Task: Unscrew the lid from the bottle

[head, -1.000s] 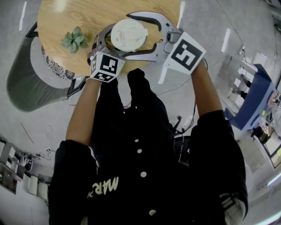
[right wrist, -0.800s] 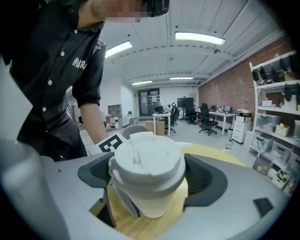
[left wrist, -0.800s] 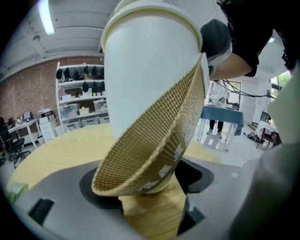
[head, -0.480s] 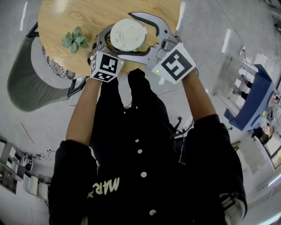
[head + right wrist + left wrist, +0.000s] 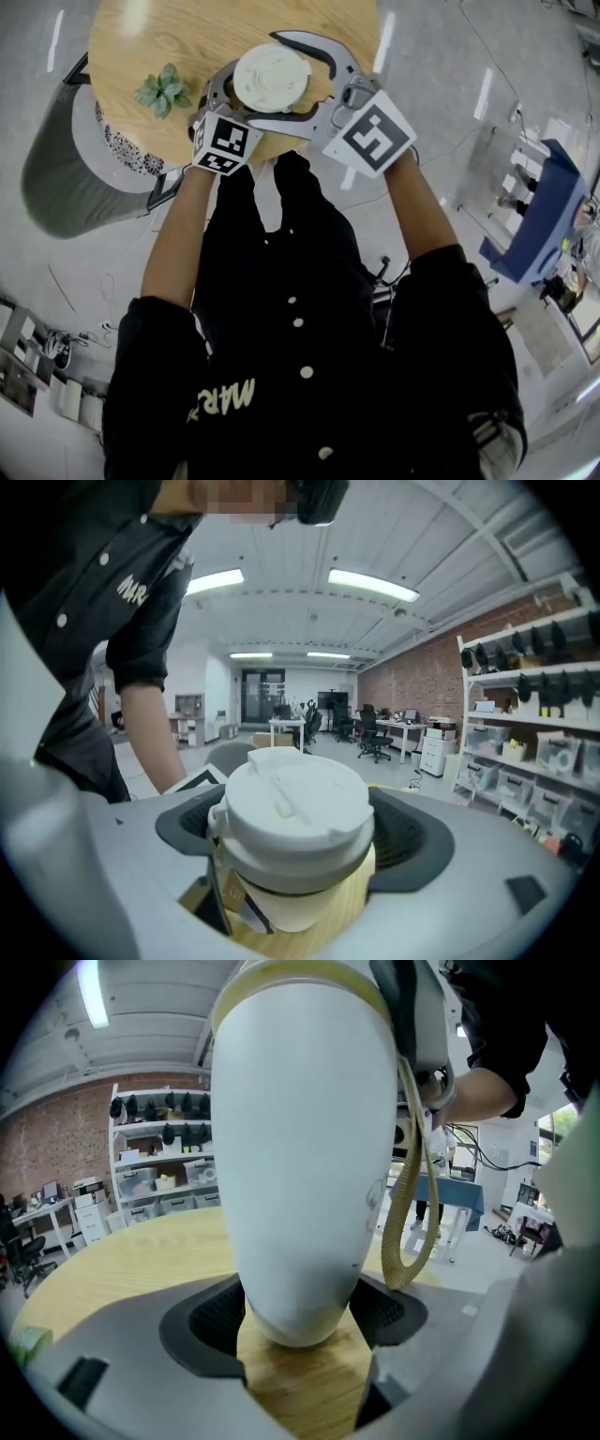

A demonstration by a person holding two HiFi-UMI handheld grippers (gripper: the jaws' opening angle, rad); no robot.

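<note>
The bottle [image 5: 300, 1147], upright on the counter [image 5: 187, 37], was gripped low by the left claw [image 5: 300, 1314]. Its lid [image 5: 295, 799] was enclosed by the right claw [image 5: 296, 841], whose jaws were closing.

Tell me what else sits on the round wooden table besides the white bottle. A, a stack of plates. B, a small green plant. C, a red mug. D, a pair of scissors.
B: in the head view a small green plant sits on the wooden table, off to the left of the bottle; no mug, scissors or plates show there.
</note>
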